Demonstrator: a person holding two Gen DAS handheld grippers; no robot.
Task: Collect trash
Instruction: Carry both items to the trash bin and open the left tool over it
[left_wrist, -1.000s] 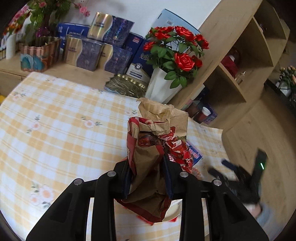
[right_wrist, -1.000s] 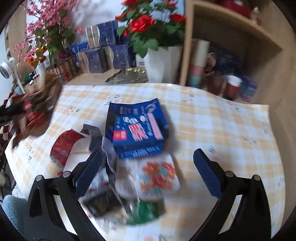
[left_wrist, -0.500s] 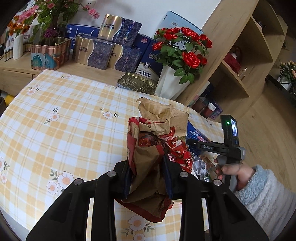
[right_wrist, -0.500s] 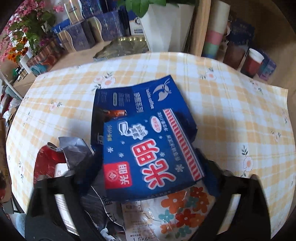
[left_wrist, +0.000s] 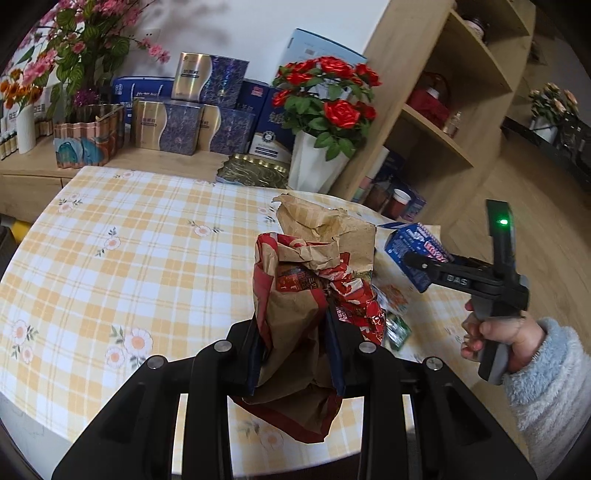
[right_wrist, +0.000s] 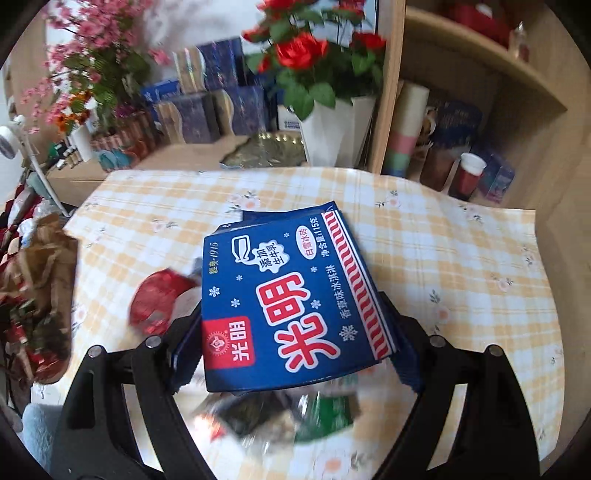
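My left gripper (left_wrist: 295, 347) is shut on a crumpled brown and red paper bag (left_wrist: 314, 280), held upright above the checked tablecloth (left_wrist: 129, 258). My right gripper (right_wrist: 295, 339) is shut on a flat blue carton (right_wrist: 291, 299) with red and white print, lifted off the table. That carton (left_wrist: 413, 251) and the right gripper also show at the right of the left wrist view. Under the carton lie a red wrapper (right_wrist: 159, 299), a green packet (right_wrist: 328, 413) and other blurred wrappers. The paper bag (right_wrist: 40, 280) shows at the left edge of the right wrist view.
A white vase of red roses (left_wrist: 325, 147) stands at the table's far edge beside a gold tin (left_wrist: 255, 171). Blue and gold gift boxes (left_wrist: 184, 122) line the sideboard. A wooden shelf unit (left_wrist: 443, 110) stands at the right, with a red cup (right_wrist: 469, 177) low down.
My right gripper moved in over the trash pile, closed on the blue carton and lifted it. My left gripper kept its hold on the paper bag and shifted slightly.
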